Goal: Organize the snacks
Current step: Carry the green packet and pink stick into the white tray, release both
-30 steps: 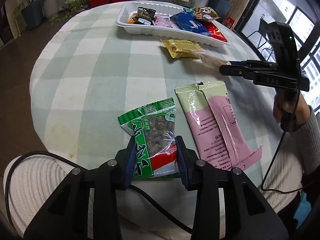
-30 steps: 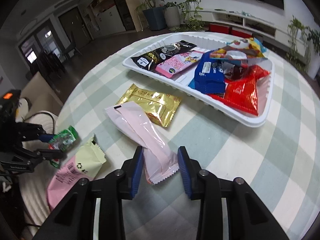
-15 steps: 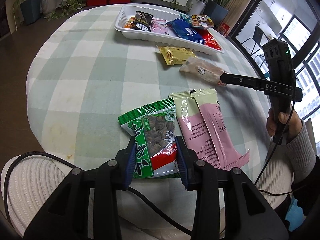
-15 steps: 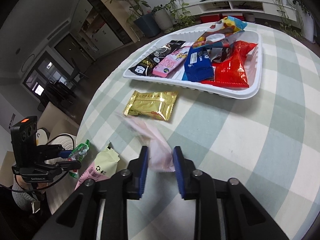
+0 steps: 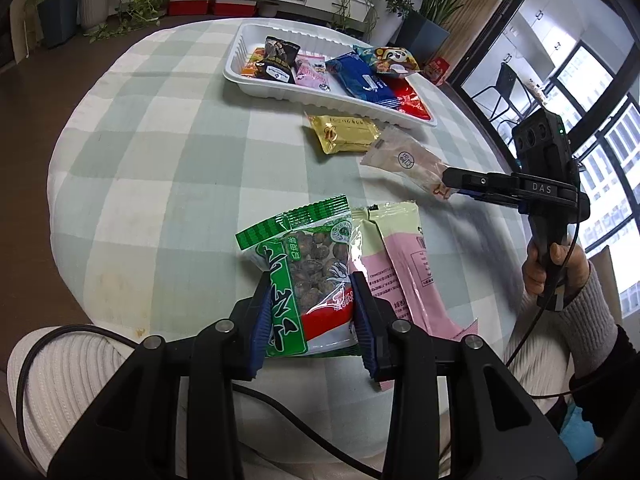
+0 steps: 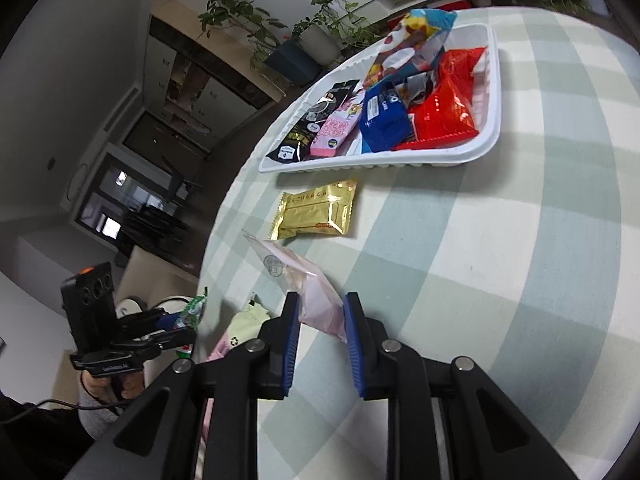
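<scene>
My left gripper [image 5: 312,312] is shut on a green bag of nuts [image 5: 308,276] at the near table edge. My right gripper [image 6: 320,320] is shut on the end of a pale pink transparent packet [image 6: 308,288] and holds it lifted above the cloth; the packet also shows in the left wrist view [image 5: 408,162]. A white tray [image 6: 494,92] at the far side holds several snacks: black, pink, blue and red packs and a cartoon bag. A gold packet [image 6: 316,210] lies just in front of the tray.
Two pink-and-cream packets [image 5: 396,264] lie side by side right of the green bag. The round table has a green-checked cloth [image 5: 168,152]. Potted plants and a low shelf stand beyond the table.
My right gripper has closed on the pink packet and lifted it off the table, tilting. My left gripper has kept hold of the green bag and risen a little.
</scene>
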`<control>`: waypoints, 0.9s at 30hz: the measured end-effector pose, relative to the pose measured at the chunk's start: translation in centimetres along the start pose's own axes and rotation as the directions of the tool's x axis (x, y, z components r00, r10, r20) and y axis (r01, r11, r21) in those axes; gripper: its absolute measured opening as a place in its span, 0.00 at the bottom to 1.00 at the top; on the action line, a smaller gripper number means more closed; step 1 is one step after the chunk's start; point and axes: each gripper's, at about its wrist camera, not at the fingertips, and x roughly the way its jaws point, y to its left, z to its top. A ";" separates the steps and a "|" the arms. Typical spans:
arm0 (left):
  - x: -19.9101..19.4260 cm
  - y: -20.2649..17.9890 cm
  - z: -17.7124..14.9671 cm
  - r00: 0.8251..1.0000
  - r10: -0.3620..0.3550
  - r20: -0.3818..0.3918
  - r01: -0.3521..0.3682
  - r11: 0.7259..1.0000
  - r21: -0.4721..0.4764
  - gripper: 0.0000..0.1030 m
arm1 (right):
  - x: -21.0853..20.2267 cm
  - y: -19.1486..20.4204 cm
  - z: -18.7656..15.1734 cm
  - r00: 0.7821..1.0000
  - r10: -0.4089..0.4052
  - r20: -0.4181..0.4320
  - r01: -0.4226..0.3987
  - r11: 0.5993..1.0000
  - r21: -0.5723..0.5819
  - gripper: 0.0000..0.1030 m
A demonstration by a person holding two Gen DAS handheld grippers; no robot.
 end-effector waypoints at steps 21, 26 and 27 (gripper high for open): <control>1.0 0.2 11.9 0.987 -0.139 0.085 0.137 0.990 0.021 0.33 | -0.8 -2.5 6.1 0.942 0.244 0.232 -0.302 0.918 0.258 0.24; 3.6 0.5 16.9 0.984 -0.146 0.099 0.145 0.989 0.018 0.33 | 1.1 -3.2 8.6 0.926 0.237 0.294 -0.328 0.889 0.319 0.24; 4.2 0.5 17.7 0.985 -0.141 0.100 0.139 0.990 0.022 0.33 | 1.4 -3.4 8.9 0.923 0.237 0.302 -0.334 0.884 0.328 0.24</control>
